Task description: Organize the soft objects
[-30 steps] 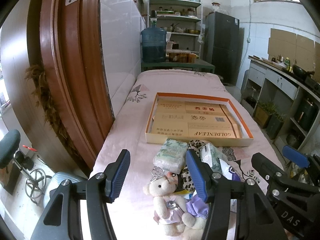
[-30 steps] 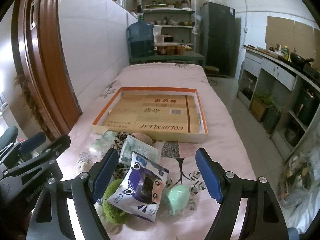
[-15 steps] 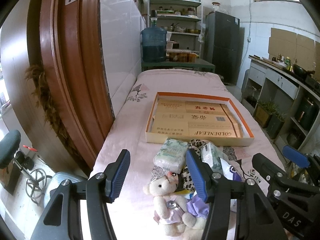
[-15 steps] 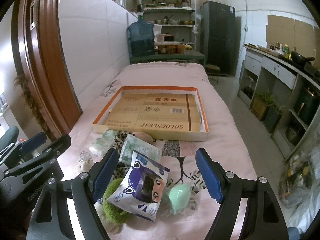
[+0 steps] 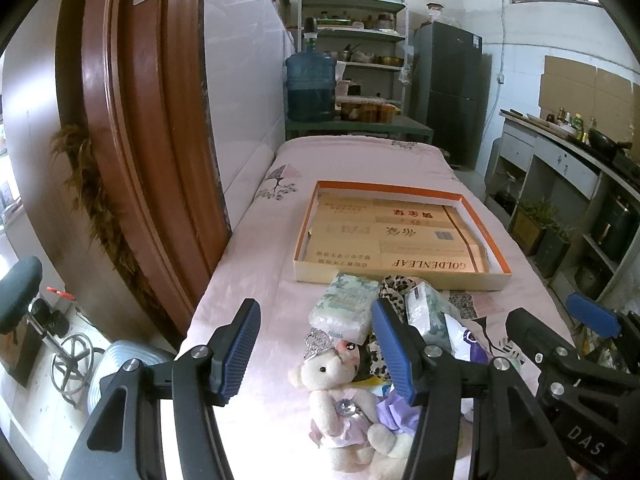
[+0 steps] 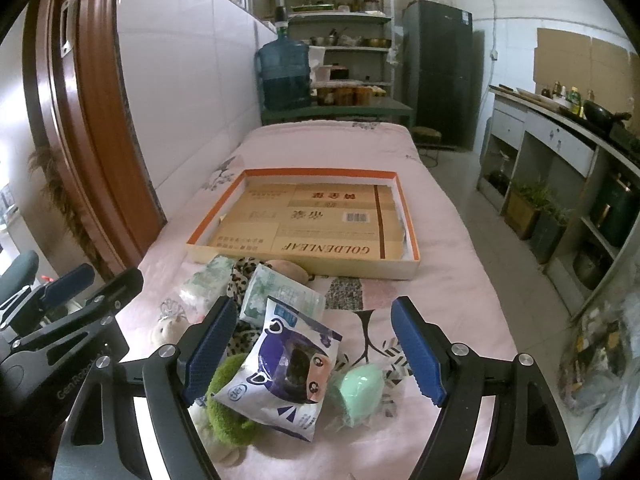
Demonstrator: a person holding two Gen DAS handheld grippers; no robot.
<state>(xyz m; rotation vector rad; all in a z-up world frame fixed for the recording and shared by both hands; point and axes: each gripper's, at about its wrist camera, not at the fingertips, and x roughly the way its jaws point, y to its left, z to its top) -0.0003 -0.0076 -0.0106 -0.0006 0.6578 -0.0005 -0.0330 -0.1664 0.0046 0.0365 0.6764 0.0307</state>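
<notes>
A pile of soft things lies at the near end of a pink-covered table (image 5: pixel 352 160). A white teddy bear (image 5: pixel 340 396) in a lilac dress lies between the fingers of my left gripper (image 5: pixel 316 344), which is open and above it. Behind the bear sit a tissue pack (image 5: pixel 346 306) and a leopard-print cloth (image 5: pixel 394 286). My right gripper (image 6: pixel 316 348) is open above a purple-and-white snack bag (image 6: pixel 286 372), a mint-green soft egg (image 6: pixel 358 392) and a green fuzzy toy (image 6: pixel 226 400). A second tissue pack (image 6: pixel 280 294) lies beyond. A shallow orange-rimmed cardboard tray (image 6: pixel 316 174) stands further back.
A tiled wall and a brown wooden door frame (image 5: pixel 132 140) run along the left. A blue water jug (image 5: pixel 310 84), shelves and a dark fridge (image 5: pixel 452 92) stand at the far end. A counter with pots (image 6: pixel 560 128) lines the right across a floor aisle.
</notes>
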